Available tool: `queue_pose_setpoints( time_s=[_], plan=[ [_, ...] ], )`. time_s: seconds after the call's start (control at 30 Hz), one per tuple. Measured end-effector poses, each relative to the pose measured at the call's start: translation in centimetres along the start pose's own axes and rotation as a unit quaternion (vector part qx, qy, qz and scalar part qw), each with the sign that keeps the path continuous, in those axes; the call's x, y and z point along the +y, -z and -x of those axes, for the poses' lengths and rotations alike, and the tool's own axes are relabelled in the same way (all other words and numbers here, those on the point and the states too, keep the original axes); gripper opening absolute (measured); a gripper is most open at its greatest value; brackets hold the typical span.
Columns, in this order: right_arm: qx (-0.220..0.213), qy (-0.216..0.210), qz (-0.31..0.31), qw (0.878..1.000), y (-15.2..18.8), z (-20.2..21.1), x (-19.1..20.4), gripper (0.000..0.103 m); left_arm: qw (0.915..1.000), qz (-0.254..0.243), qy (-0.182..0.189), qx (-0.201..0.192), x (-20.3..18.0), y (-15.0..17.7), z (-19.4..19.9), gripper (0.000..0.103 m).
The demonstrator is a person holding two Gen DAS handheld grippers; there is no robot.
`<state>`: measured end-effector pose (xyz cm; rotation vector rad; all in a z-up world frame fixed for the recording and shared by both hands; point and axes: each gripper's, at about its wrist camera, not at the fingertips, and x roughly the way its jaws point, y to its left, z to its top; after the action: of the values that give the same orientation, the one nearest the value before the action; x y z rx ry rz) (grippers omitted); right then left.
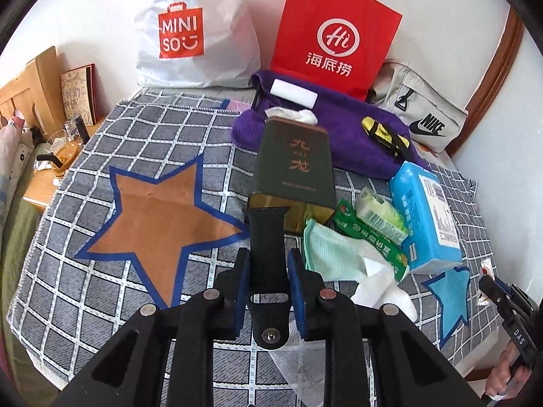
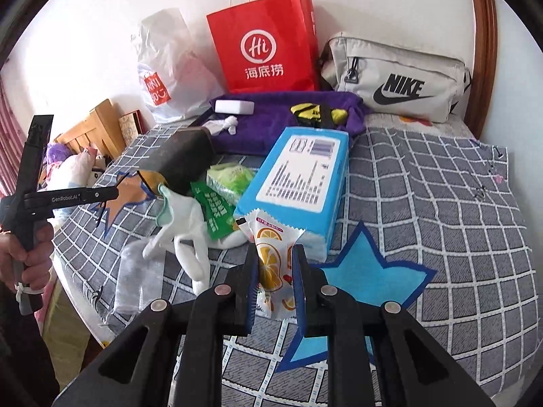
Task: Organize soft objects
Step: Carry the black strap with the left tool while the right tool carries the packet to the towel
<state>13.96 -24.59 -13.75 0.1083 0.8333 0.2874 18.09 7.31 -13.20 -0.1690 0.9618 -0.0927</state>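
Both grippers are holding items above the checked bedspread (image 1: 101,288).

Left gripper (image 1: 269,291): jaws are standing narrow with a black strap (image 1: 266,247) lying between the blue pads. Small gaps are showing on either side of it, so I am judging the hold light, or made lower on the strap out of sight. The strap is hanging clear of the cloth, its far end overlapping the dark green box (image 1: 293,159) in the left wrist view.

Right gripper (image 2: 273,281): pads are closing narrow on a snack packet (image 2: 273,264) printed with orange slices. They are pinching it about mid-length, probably so that the soft wrapper stays upright instead of folding.

The pile is sitting mid-bed: blue tissue pack (image 2: 298,183), green packet (image 2: 213,210), white gloves (image 2: 183,230), mint cloth (image 1: 325,247). The purple towel (image 1: 342,129) is lying behind it.

2 star patches are showing: brown star (image 1: 156,220) on the left, blue star (image 2: 366,271) on the right. I am reading these as possible drop zones, 1 per hand, though nothing confirms that.
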Motion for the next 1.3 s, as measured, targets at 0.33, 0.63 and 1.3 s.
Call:
queue_pose_setpoints(
  time_s=[0.33,0.63,1.3],
  plan=[
    [-0.030,0.011,0.004,0.999,-5.7,0.4,-0.3,0.018,0.9996,0.000,0.011,-0.025,-0.8,-3.5,1.2,0.022],
    [-0.025,0.028,0.006,0.999,-10.6,-2.6,-1.0,0.018,0.9995,-0.003,0.013,-0.029,-1.4,-6.7,0.4,0.022],
    [0.003,0.044,0.010,0.999,-16.6,-10.2,-1.9,0.023,0.9992,0.001,0.037,-0.011,-1.8,-14.2,-5.9,0.022]
  ],
)
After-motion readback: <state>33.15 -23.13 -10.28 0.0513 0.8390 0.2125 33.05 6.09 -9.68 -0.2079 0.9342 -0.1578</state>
